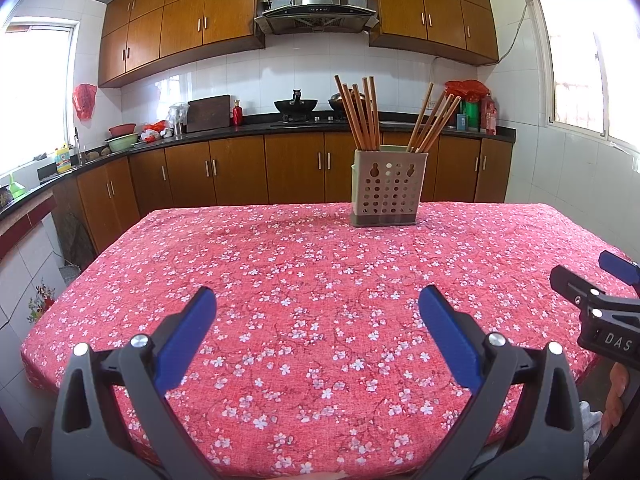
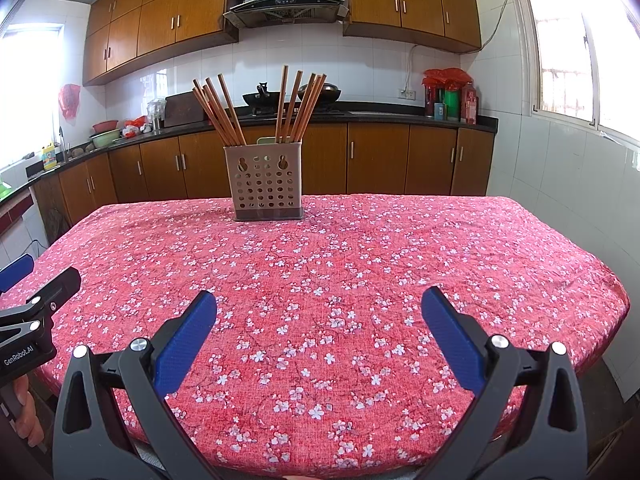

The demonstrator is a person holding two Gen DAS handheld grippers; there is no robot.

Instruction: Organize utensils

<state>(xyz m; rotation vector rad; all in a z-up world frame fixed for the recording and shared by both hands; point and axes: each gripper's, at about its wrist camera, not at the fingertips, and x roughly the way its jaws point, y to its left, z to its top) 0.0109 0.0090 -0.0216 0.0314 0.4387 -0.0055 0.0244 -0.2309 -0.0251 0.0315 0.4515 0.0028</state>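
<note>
A beige perforated utensil holder stands upright at the far side of the table, also in the right wrist view. Several wooden chopsticks stand in it in two bunches, a left bunch and a right bunch. My left gripper is open and empty, low over the near table edge. My right gripper is open and empty, also near the front edge. Each gripper shows at the edge of the other's view, the right one and the left one.
The table carries a red floral cloth, also in the right wrist view. Behind it run brown kitchen cabinets and a black counter with woks, bottles and bowls. Windows are at both sides.
</note>
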